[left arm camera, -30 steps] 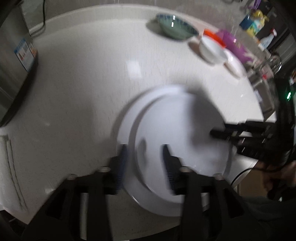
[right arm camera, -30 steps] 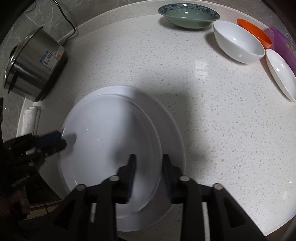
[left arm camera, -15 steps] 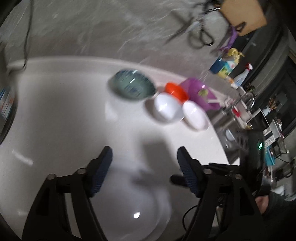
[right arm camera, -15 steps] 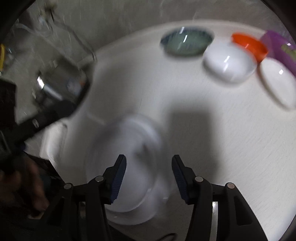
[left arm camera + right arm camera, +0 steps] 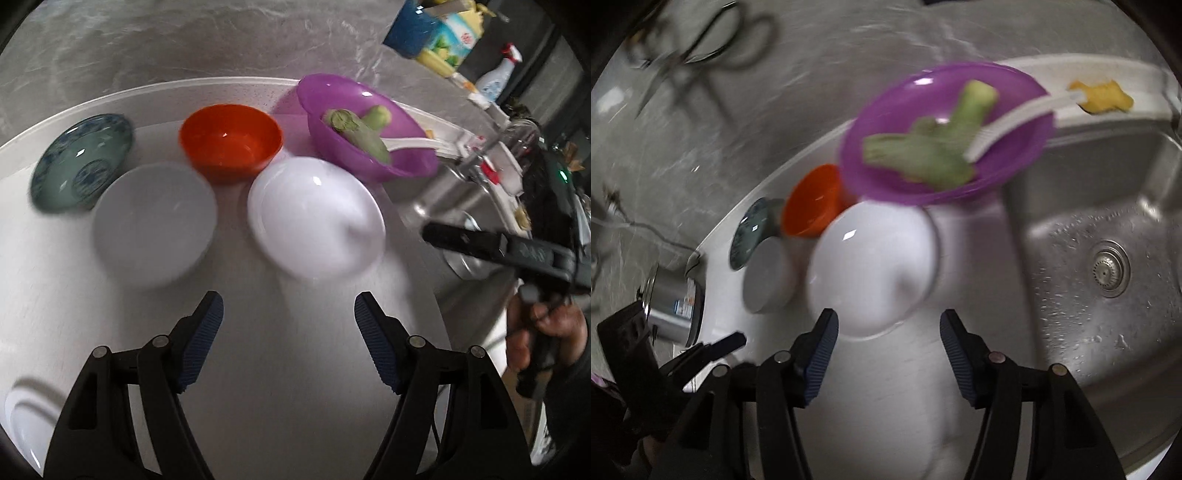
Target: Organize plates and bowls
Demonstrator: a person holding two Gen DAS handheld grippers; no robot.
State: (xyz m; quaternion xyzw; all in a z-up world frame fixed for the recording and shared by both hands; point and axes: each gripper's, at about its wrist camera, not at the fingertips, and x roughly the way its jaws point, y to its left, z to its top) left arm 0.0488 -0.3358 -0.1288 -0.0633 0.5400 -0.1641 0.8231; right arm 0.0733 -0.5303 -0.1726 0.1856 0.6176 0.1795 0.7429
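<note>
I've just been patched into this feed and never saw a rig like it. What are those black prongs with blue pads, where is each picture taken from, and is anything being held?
There is no robot arm: a person carries a two-finger gripper in each hand, and each gripper has a fisheye camera looking out along its fingers. The prongs at the bottom of each picture are those fingers.

In the left wrist view, the left gripper is open and empty. The right gripper pokes in from the side.

In the right wrist view, the right gripper is also open and empty.

On the white counter sit a green patterned bowl, an orange bowl, two white bowls and a purple bowl holding green vegetable pieces and a white utensil. A steel sink lies beside them. The views are blurred.
</note>
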